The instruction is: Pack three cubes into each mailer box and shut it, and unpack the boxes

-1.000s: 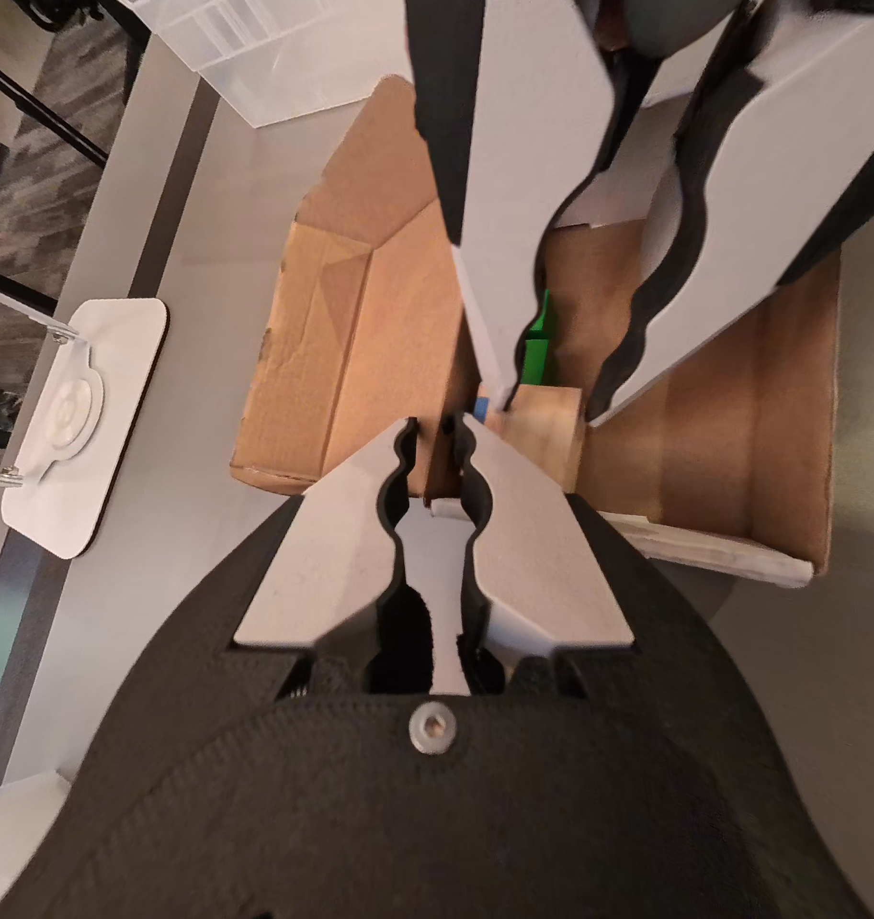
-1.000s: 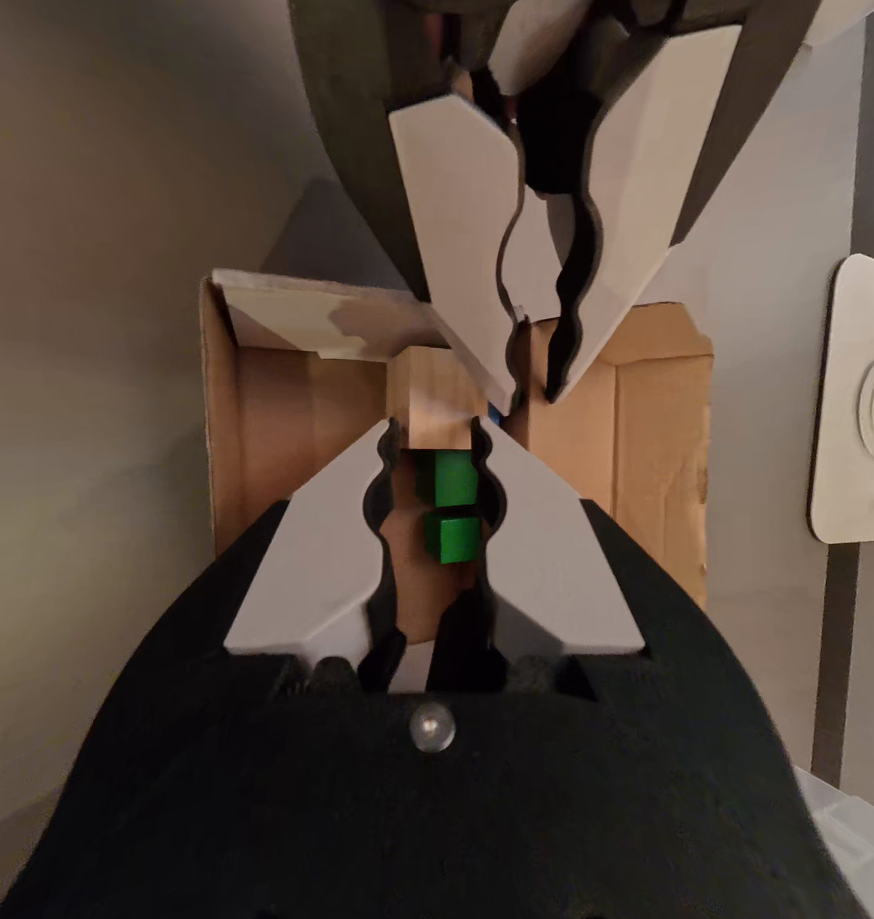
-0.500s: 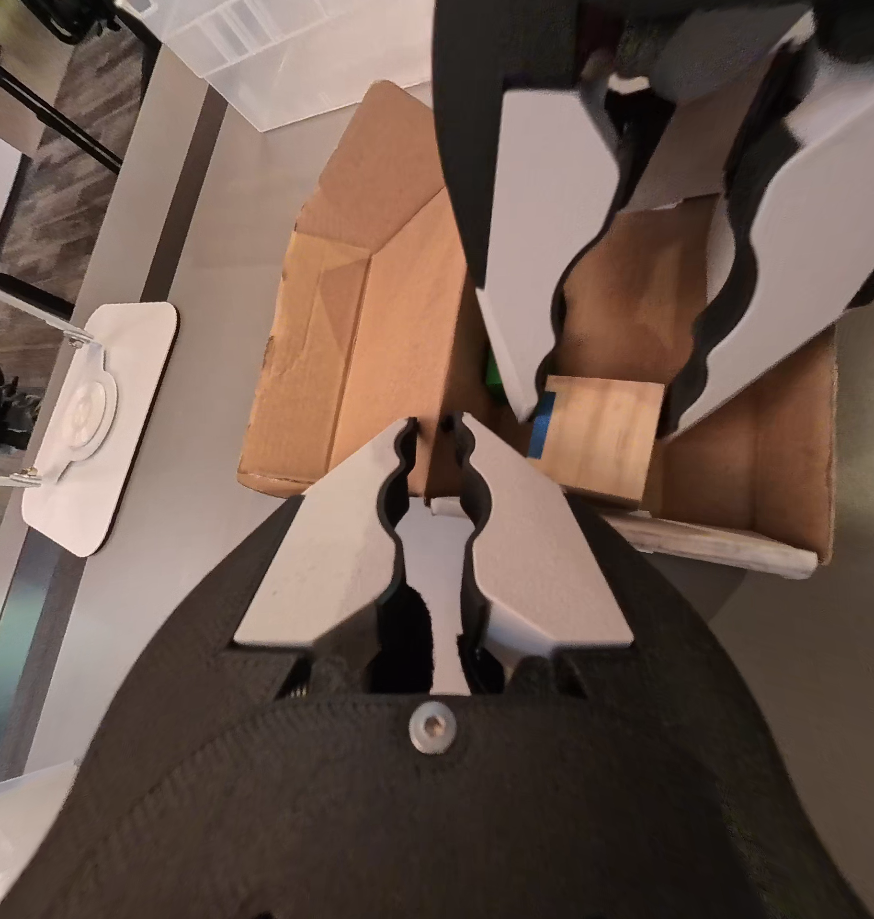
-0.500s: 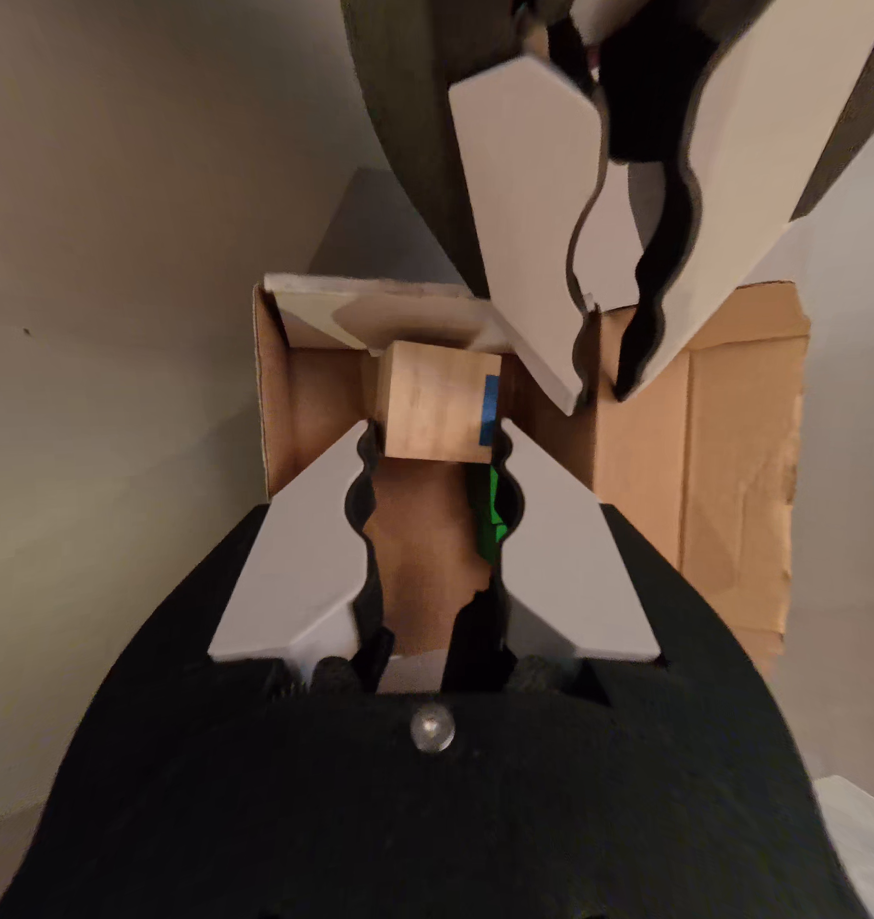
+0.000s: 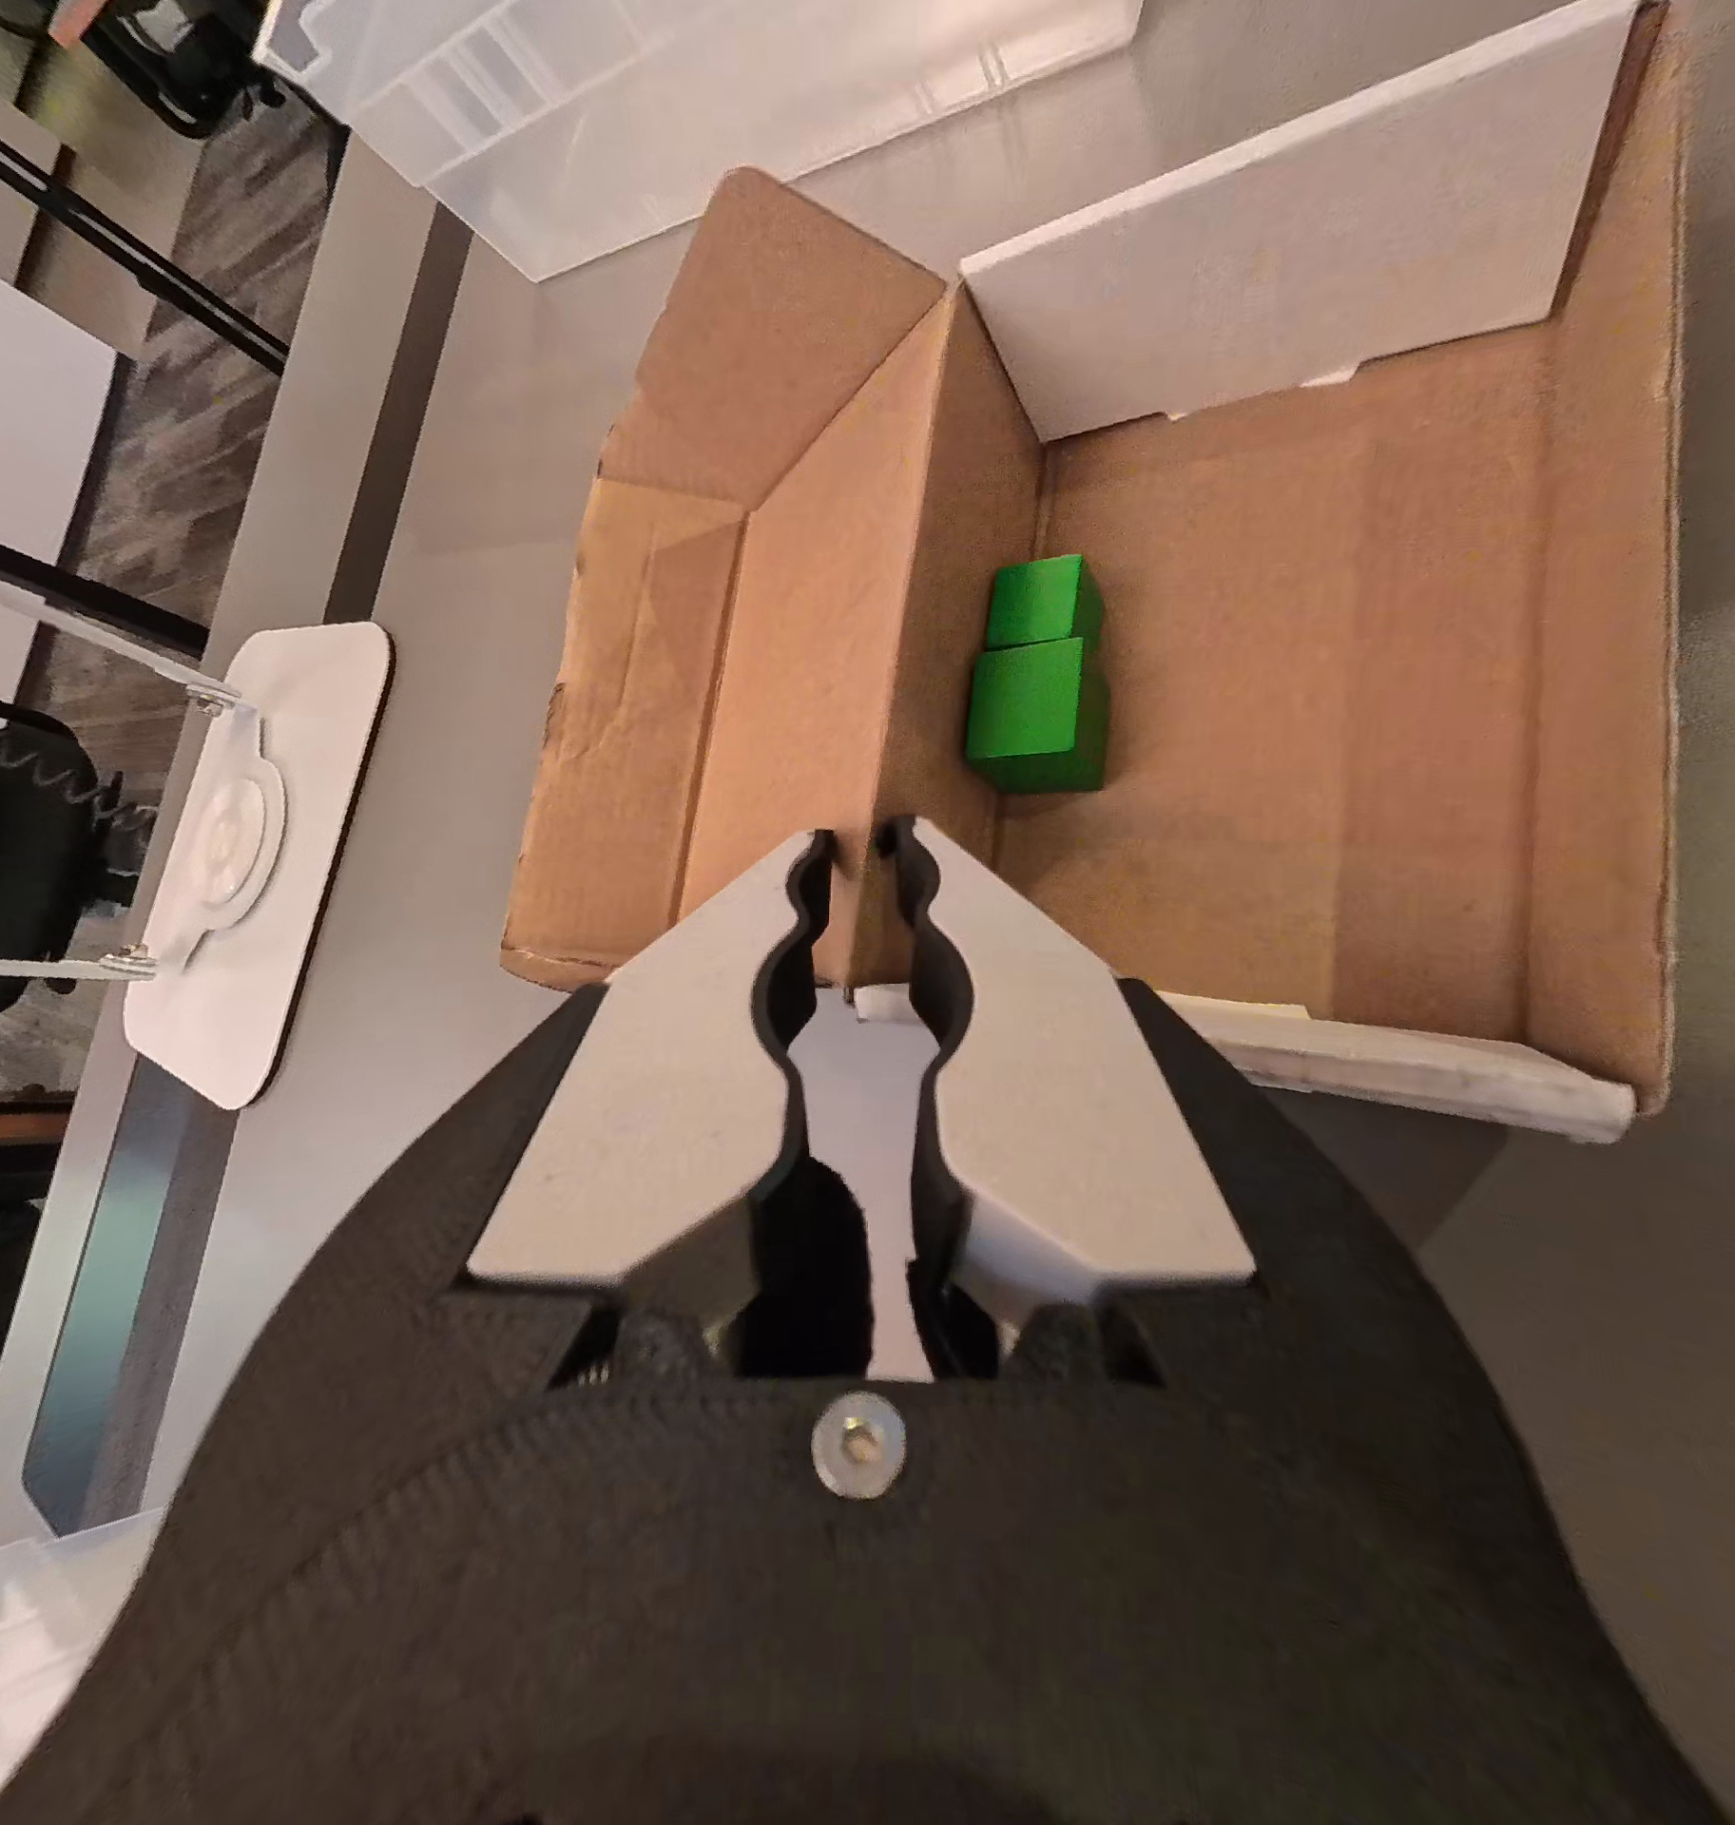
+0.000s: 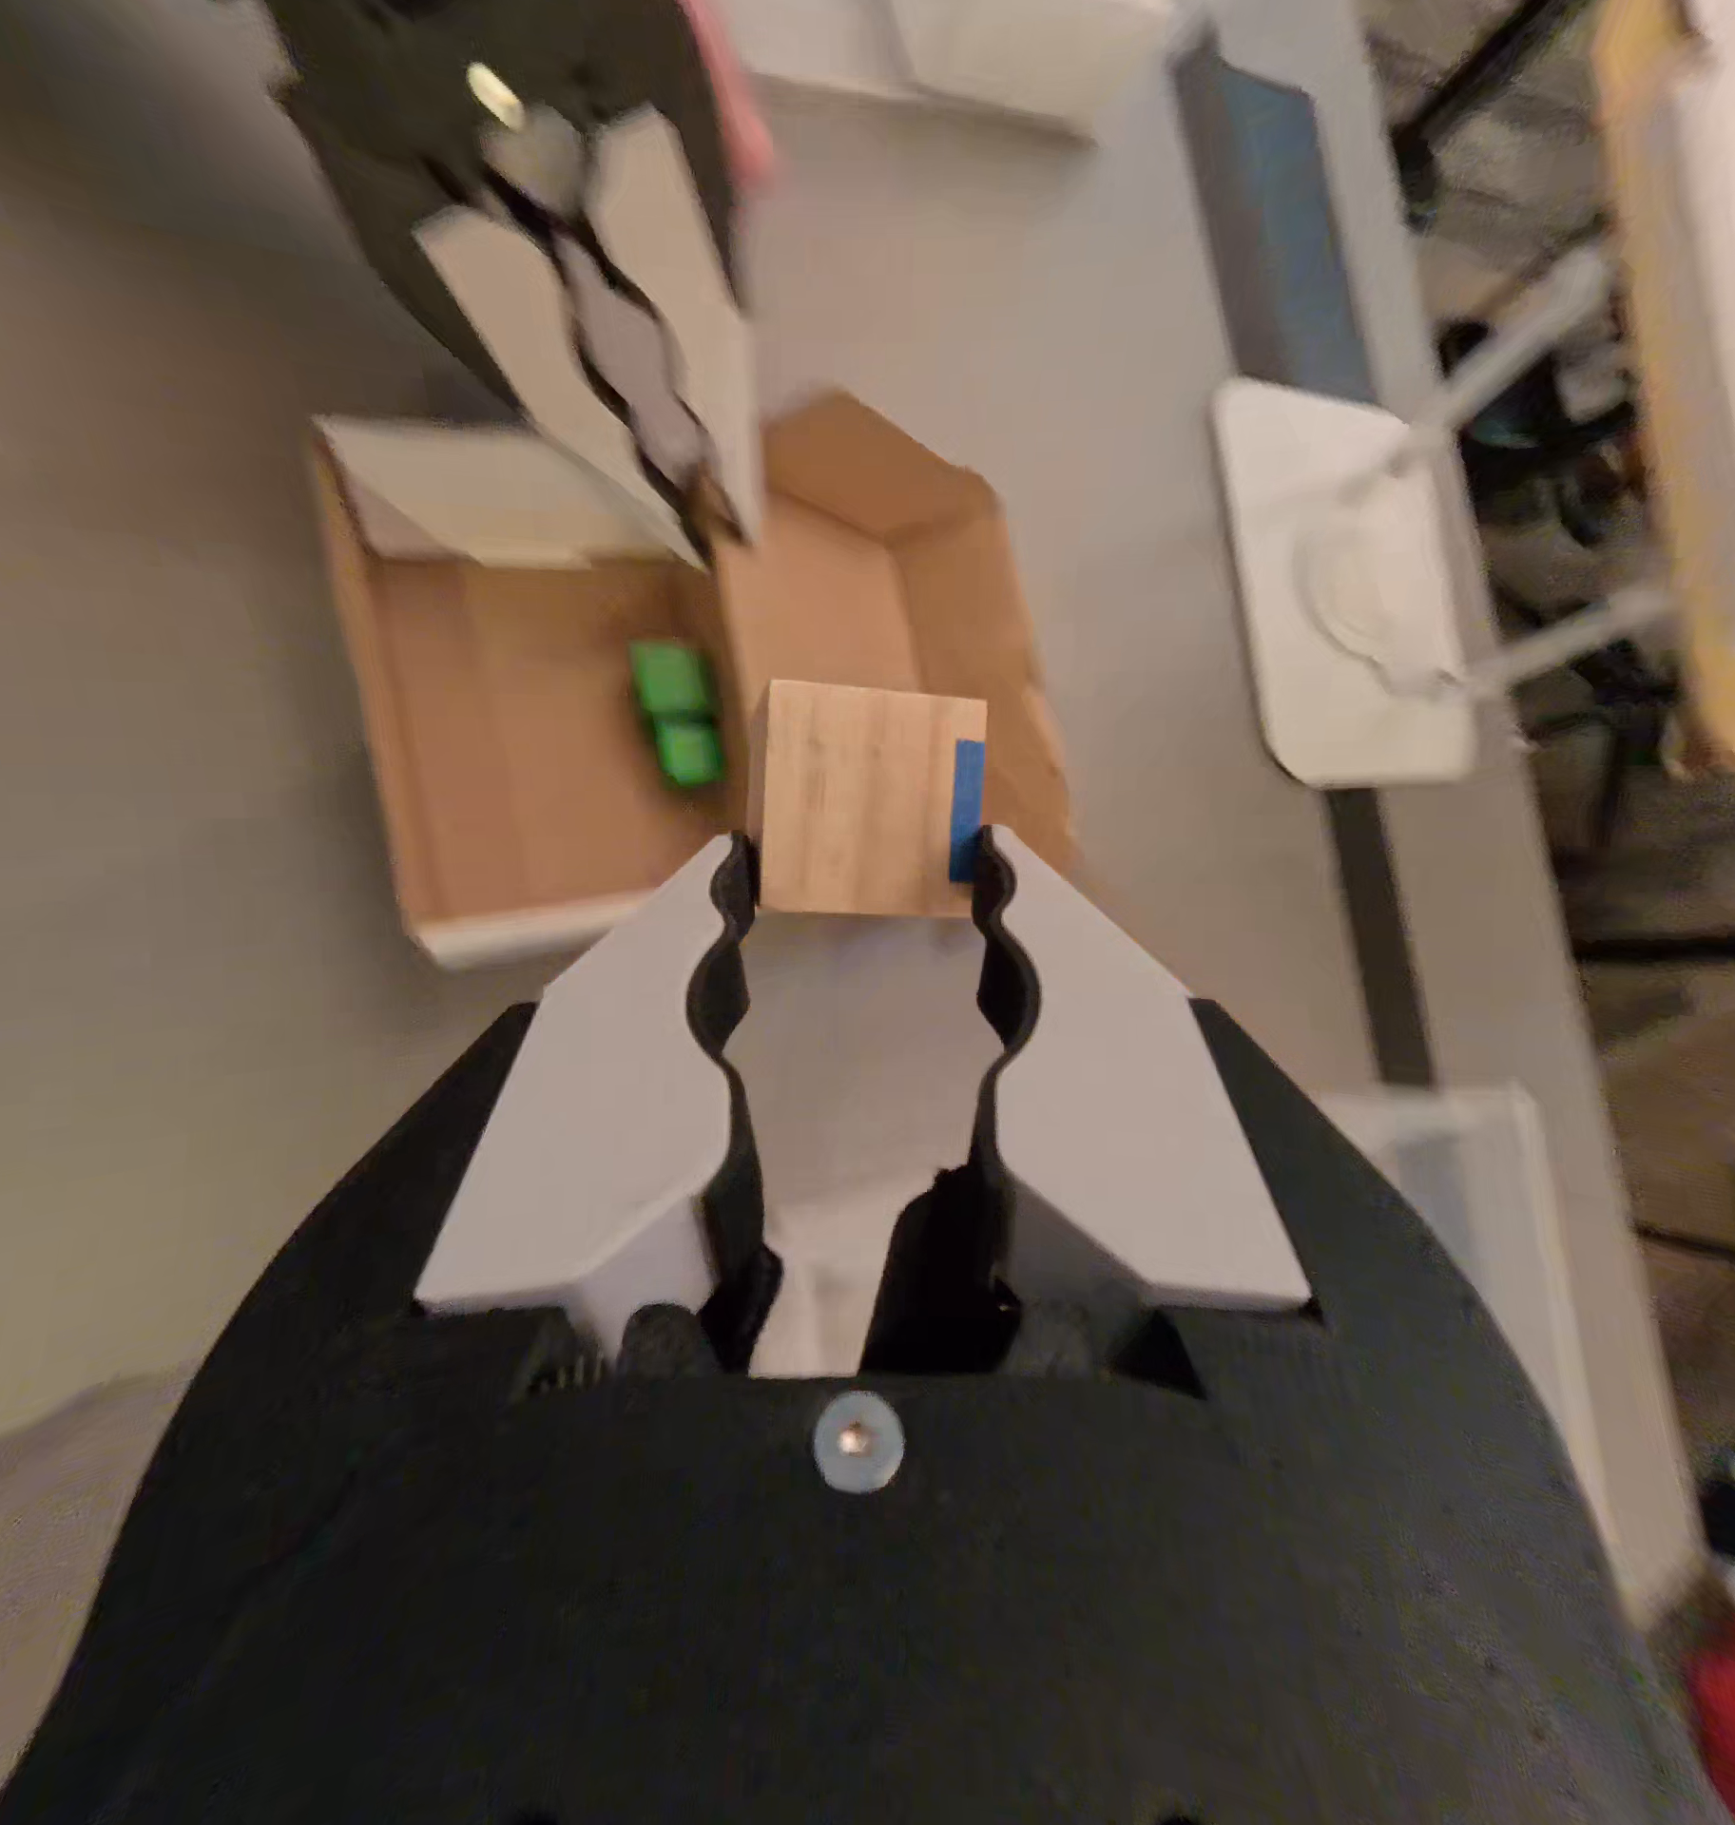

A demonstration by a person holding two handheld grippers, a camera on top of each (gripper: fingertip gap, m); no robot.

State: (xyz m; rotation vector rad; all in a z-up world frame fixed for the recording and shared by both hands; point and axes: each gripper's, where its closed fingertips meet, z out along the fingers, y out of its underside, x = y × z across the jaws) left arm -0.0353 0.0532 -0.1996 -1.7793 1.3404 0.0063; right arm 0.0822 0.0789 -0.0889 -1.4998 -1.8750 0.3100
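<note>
An open brown mailer box (image 5: 1436,691) lies on the table, its lid folded out to the left. Two green cubes (image 5: 1036,681) sit side by side against its left inner wall. My left gripper (image 5: 855,844) is shut on the box's left wall where the lid hinges. My right gripper (image 6: 861,844) is shut on a wooden cube (image 6: 863,795) with a blue face and holds it high above the box (image 6: 507,751). The green cubes (image 6: 677,726) and the left gripper (image 6: 715,523) also show, blurred, in the right wrist view.
A clear plastic bin (image 5: 705,109) stands behind the box. A white plate with a round fitting (image 5: 251,849) lies at the table's left edge, also in the right wrist view (image 6: 1347,593). Another clear bin (image 6: 1466,1284) sits at the right.
My right gripper closed on the wooden cube inside the box and lifted it up and out. It has left the left wrist view. The left gripper stayed clamped on the box wall.
</note>
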